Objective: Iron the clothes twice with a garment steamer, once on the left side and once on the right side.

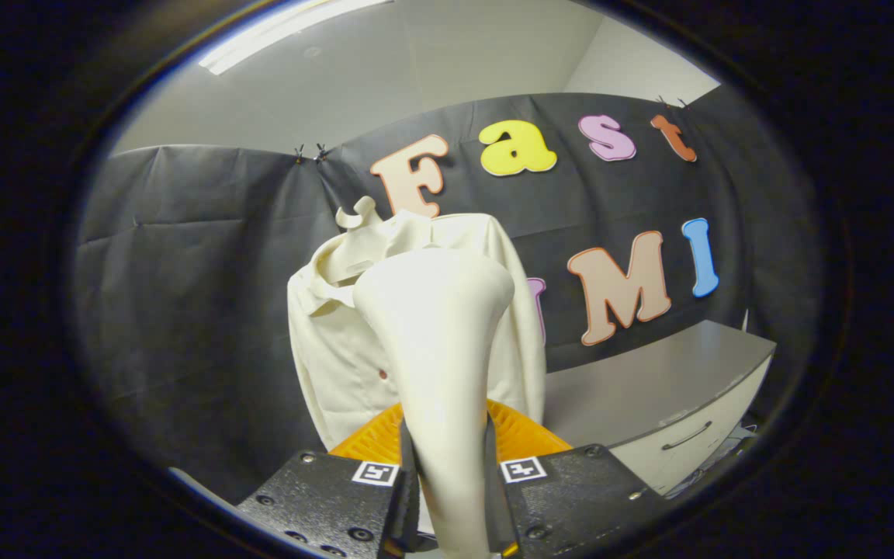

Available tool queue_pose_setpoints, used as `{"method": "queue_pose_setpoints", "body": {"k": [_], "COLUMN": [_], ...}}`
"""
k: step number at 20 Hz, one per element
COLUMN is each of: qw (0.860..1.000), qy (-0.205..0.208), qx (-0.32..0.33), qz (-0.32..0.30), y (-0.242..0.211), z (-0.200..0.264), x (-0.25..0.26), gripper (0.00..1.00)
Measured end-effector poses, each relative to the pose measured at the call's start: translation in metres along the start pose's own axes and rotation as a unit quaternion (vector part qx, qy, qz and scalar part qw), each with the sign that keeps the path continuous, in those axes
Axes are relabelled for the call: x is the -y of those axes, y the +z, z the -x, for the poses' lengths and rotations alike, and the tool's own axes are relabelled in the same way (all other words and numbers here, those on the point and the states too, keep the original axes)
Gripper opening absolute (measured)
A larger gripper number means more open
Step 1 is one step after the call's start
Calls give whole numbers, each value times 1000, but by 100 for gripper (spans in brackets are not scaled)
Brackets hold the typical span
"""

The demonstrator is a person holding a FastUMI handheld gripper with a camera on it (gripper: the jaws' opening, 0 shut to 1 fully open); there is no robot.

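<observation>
My gripper is shut on the cream garment steamer, both fingers pressing its slim handle. The steamer rises from between the fingers and widens to a broad head, which stands in front of the garment's middle. Beyond it a cream collared shirt hangs on a cream hanger against the black cloth wall. Small reddish buttons show on the shirt front just left of the steamer. The steamer hides much of the shirt's centre and right side. Whether the head touches the cloth I cannot tell.
An orange ribbed part sits just behind the fingers at the steamer's base. A grey cabinet with a drawer handle stands to the right of the shirt, below the wall cloth. Ceiling with a strip light is overhead.
</observation>
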State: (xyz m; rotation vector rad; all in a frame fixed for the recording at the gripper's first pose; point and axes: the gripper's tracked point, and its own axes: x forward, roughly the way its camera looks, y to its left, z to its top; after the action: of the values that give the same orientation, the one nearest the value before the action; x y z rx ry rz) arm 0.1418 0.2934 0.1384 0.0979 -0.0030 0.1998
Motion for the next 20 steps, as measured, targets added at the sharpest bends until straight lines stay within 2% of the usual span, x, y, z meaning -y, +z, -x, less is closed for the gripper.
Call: {"method": "queue_pose_setpoints", "body": {"k": [7,20], "qw": [1000,1000], "qy": [19,22], "qx": [-22,-11], "qz": [-4,-20], "y": [-38,-71], "z": [-64,-141], "x": [-64,-122], "gripper": [33,33]}}
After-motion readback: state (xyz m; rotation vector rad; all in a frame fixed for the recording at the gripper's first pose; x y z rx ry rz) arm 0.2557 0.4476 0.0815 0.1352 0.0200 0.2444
